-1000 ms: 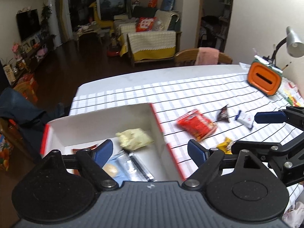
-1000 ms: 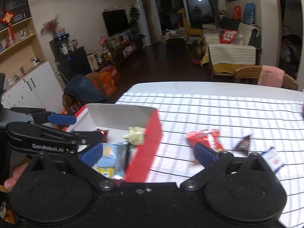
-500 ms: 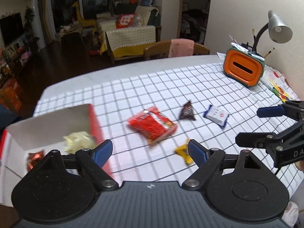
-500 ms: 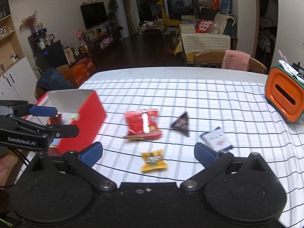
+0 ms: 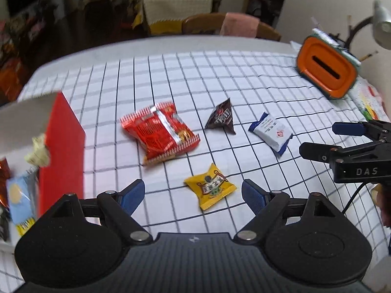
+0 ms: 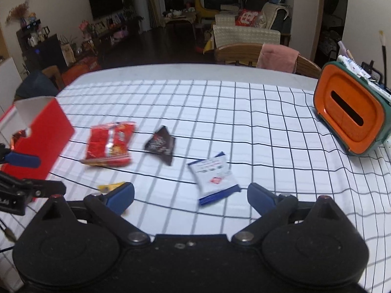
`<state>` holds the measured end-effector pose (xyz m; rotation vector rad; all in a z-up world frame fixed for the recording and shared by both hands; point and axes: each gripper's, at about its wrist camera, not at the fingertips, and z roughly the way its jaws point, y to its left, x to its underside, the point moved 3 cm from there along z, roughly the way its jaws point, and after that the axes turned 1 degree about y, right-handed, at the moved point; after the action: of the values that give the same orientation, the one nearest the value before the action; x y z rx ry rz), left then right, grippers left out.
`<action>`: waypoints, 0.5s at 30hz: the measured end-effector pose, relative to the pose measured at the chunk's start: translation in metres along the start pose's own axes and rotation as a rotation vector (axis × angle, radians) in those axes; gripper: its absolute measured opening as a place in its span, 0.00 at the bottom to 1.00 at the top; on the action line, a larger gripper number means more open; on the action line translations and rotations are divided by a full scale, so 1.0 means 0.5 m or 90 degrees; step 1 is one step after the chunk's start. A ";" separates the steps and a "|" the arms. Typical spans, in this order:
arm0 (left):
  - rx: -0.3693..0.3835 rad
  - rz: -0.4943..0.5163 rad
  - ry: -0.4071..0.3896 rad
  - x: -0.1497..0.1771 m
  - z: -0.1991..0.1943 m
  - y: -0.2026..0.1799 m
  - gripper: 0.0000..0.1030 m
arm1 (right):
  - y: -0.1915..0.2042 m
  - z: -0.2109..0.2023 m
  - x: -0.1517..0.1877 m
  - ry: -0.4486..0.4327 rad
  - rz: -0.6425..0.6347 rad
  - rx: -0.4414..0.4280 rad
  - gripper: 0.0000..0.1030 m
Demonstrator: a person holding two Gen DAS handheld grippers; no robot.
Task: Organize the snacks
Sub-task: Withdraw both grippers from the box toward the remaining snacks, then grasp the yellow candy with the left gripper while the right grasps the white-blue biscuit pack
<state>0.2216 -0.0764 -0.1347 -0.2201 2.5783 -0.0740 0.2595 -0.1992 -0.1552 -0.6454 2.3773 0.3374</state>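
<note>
Several snacks lie on the checked tablecloth: a red packet (image 5: 158, 133) (image 6: 108, 144), a dark triangular packet (image 5: 221, 118) (image 6: 160, 145), a white-and-blue packet (image 5: 270, 133) (image 6: 212, 177) and a small yellow packet (image 5: 210, 189) (image 6: 107, 186). A red-and-white box (image 5: 62, 151) (image 6: 36, 141) at the left holds several snacks. My left gripper (image 5: 193, 195) is open and empty, just in front of the yellow packet. My right gripper (image 6: 190, 196) is open and empty, just in front of the white-and-blue packet; it also shows in the left wrist view (image 5: 327, 141).
An orange-and-green holder (image 5: 326, 70) (image 6: 349, 119) with pens stands at the far right, beside a desk lamp (image 5: 381, 24). A wooden chair with a pink cloth (image 6: 266, 57) stands behind the table's far edge. The tablecloth (image 6: 244, 112) covers the table.
Both grippers have swung right, away from the box and over to the loose snacks. The box has slid to the left edge of both views. Both grippers stay open.
</note>
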 end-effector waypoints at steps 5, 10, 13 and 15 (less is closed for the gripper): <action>-0.020 -0.034 0.042 -0.006 0.056 -0.023 0.84 | -0.031 0.064 -0.006 0.028 -0.024 -0.010 0.93; -0.034 -0.075 0.085 -0.013 0.105 -0.033 0.84 | -0.041 0.113 -0.010 0.045 -0.057 -0.013 0.89; -0.043 -0.107 0.114 -0.020 0.134 -0.030 0.84 | -0.044 0.141 -0.011 0.057 -0.076 -0.009 0.87; -0.052 -0.129 0.132 -0.023 0.154 -0.028 0.84 | -0.047 0.158 -0.012 0.063 -0.082 -0.004 0.86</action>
<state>0.2736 -0.0887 -0.1929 -0.5299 2.7599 -0.0701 0.3168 -0.1860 -0.2130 -0.8311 2.4139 0.2632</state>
